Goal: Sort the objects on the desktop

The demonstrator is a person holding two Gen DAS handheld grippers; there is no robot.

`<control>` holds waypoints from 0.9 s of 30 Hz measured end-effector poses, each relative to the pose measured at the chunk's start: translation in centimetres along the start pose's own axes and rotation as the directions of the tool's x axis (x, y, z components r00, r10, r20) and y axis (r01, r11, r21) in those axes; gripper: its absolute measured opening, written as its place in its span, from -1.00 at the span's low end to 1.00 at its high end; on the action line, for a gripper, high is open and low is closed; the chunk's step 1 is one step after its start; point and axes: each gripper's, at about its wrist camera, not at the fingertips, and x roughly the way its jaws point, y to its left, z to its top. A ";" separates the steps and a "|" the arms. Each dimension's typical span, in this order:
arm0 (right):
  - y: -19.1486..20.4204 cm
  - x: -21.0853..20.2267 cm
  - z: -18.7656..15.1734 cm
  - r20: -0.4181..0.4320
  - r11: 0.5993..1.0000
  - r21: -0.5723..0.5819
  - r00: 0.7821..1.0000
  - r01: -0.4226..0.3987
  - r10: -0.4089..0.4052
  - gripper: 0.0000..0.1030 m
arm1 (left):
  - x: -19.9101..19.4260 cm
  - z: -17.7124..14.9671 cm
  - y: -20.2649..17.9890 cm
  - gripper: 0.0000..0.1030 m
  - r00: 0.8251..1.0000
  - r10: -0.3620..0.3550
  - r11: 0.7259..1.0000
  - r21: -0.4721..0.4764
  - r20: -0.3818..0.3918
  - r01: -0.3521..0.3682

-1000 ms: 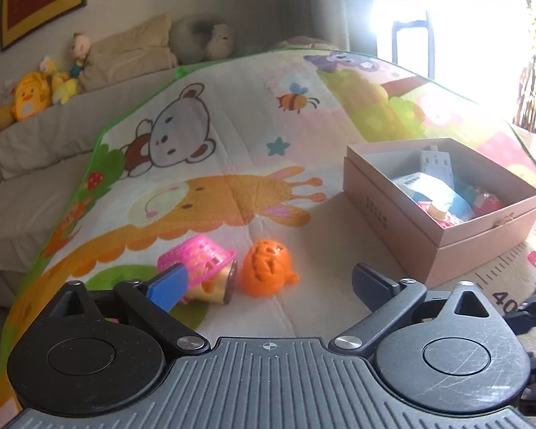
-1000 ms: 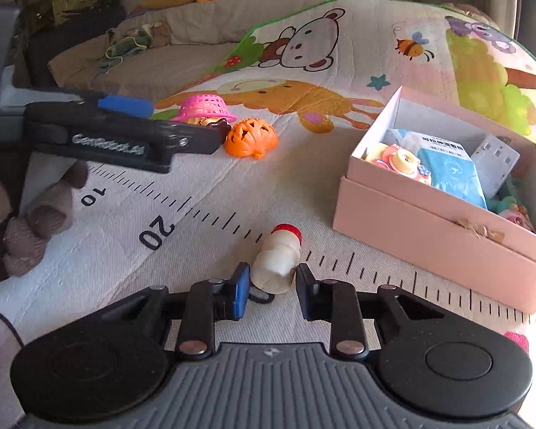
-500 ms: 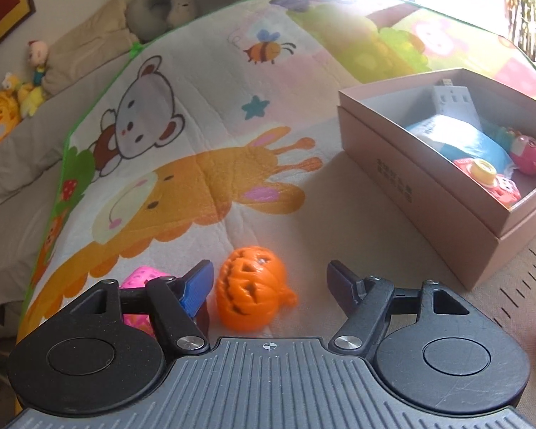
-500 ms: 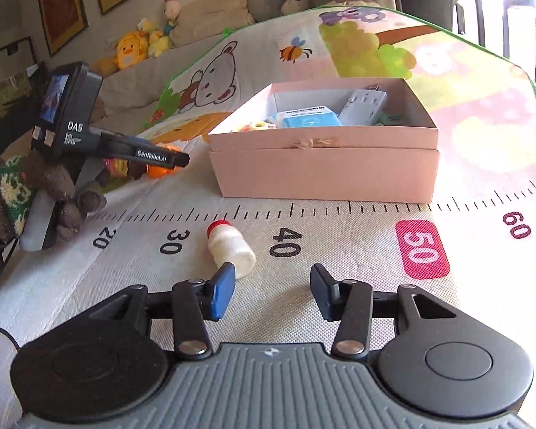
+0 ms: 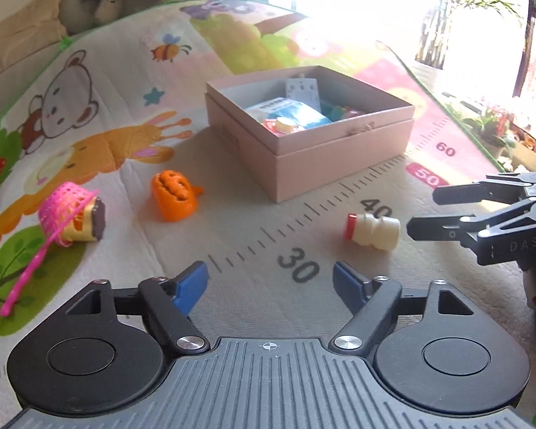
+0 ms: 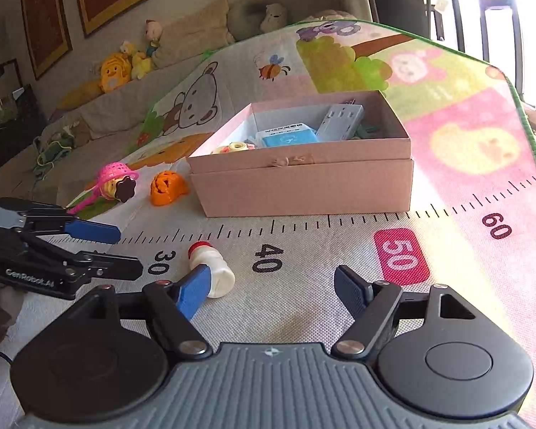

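A small white bottle with a red cap [image 5: 372,231] lies on its side on the mat by the "40" mark; it also shows in the right wrist view [image 6: 211,266]. An orange pumpkin toy [image 5: 175,195] and a pink net toy [image 5: 69,214] lie left of the pink box [image 5: 339,153], which holds several items. My left gripper [image 5: 269,284] is open and empty above the "30" mark. My right gripper [image 6: 271,286] is open and empty, the bottle just beyond its left finger.
The play mat [image 5: 89,114] covers the surface, with a ruler strip running across it. A sofa with plush toys [image 6: 118,68] stands behind. Plants and a bright window [image 5: 489,53] are at the far right.
The left gripper pulled back from the pumpkin and swung right. The right gripper let go of the bottle, opened wide and drew back, leaving the bottle lying on the mat.
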 end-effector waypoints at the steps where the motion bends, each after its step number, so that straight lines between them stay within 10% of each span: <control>1: 0.1 0.1 0.0 -0.002 1.000 -0.004 1.000 0.002 -0.002 0.52 | 0.1 0.3 0.2 0.68 0.999 0.041 0.999 -0.001 0.017 -0.041; 8: 0.5 -0.2 -0.2 0.022 0.999 -0.021 0.999 0.046 -0.045 0.64 | 5.4 5.0 4.5 0.65 0.974 0.226 0.958 -0.185 0.012 -0.220; 14: -0.1 -0.1 -0.1 0.023 0.999 0.010 0.999 0.040 -0.040 0.72 | 8.3 5.9 5.0 0.10 0.969 0.243 0.953 -0.177 -0.042 -0.247; 16: -0.3 0.0 -0.1 0.021 0.999 0.024 0.999 0.036 -0.036 0.76 | 8.1 5.5 4.8 -0.22 0.971 0.232 0.957 -0.165 -0.050 -0.237; 27: 0.0 0.1 -0.1 0.019 0.999 0.015 0.999 0.051 -0.051 0.88 | 0.7 -1.1 -1.0 -0.24 0.998 -0.045 0.996 -0.080 -0.047 0.041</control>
